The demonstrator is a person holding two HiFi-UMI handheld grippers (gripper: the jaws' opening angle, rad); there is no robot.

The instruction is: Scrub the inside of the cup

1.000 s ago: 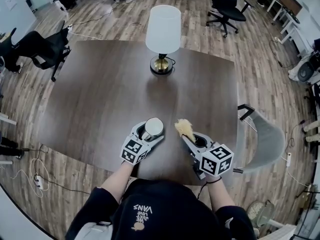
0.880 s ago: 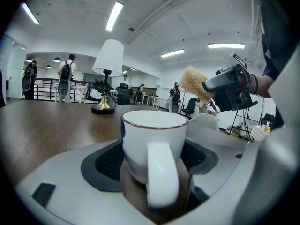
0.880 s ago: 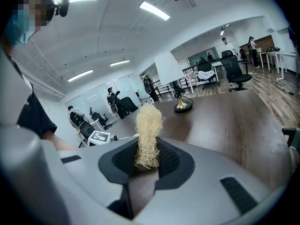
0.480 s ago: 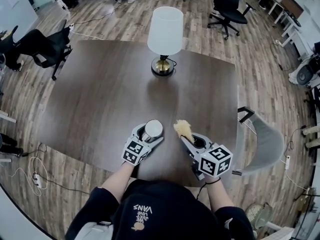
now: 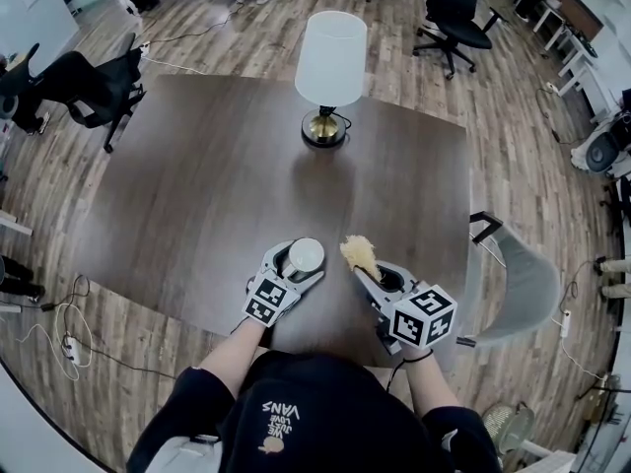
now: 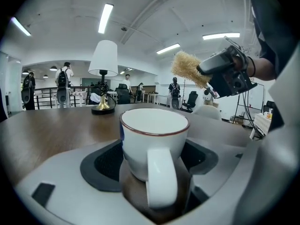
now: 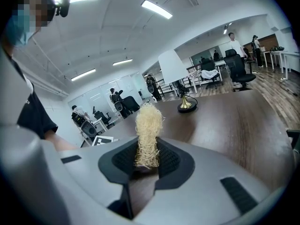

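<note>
Little has changed over the last second. The left claw (image 5: 292, 267) stays clamped on the cup (image 5: 306, 254) close to the bench's (image 5: 197, 185) near edge, right of its middle. The right claw (image 5: 375, 279) still holds the scrubber (image 5: 360, 253) just beside the cup, raised above rim height and not touching it. Both have drifted only slightly.

The cup is white and glazed, round-mouthed, with a thin dark line along its rim and a thick loop handle turned back toward the person. In the left gripper view the dark pads press its lower body from both sides. Its inside looks plain white.

The scrubber is a pale straw-coloured tuft of coarse, tangled fibres, narrow where the right claw's jaws close on its lower end and bushier at the top. The bench is dark wood grain with rounded corners. A lamp (image 5: 329, 62) with a white shade and a brass base stands near the far edge.

The cup's base is hidden behind its handle and the jaws, so it only appears to rest on the bench. A blue mark on its left side is mostly out of sight.
</note>
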